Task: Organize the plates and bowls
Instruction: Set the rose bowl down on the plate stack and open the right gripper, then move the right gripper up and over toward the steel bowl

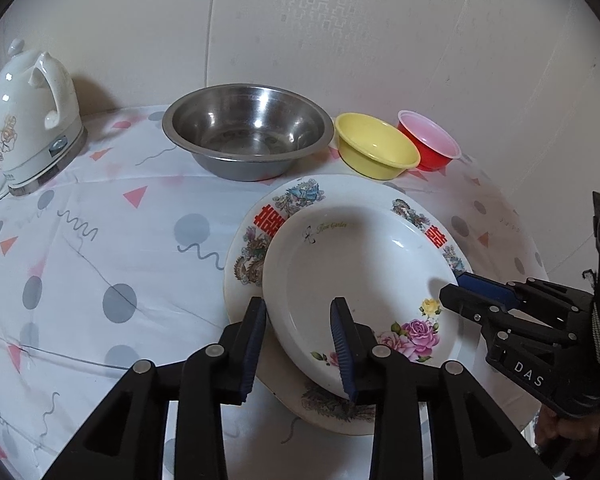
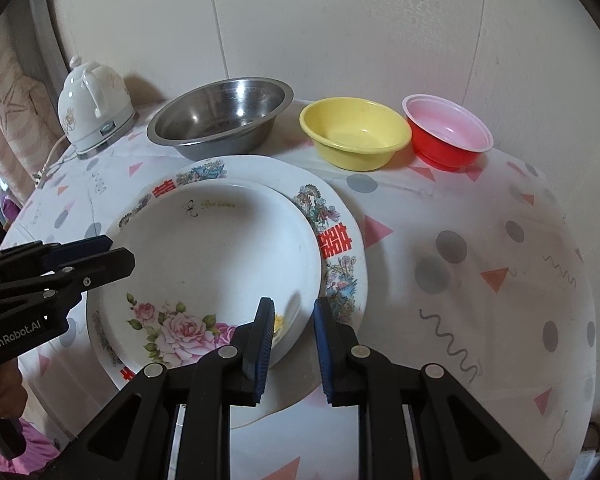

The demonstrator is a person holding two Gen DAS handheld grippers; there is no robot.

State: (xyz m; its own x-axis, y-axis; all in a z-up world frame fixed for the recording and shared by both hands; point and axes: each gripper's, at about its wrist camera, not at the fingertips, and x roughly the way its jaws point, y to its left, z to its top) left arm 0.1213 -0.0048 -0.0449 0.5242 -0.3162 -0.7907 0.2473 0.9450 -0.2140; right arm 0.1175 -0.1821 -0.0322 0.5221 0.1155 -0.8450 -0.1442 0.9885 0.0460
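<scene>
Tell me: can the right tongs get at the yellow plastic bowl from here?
Probably yes. The yellow plastic bowl sits upright and empty behind the stacked plates, with open cloth in front. The right tongs would only need to lift clear of the rose-patterned plate rim.

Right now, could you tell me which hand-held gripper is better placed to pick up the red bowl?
Right: the red bowl sits far right, on the side of the right hand-held gripper.
</scene>
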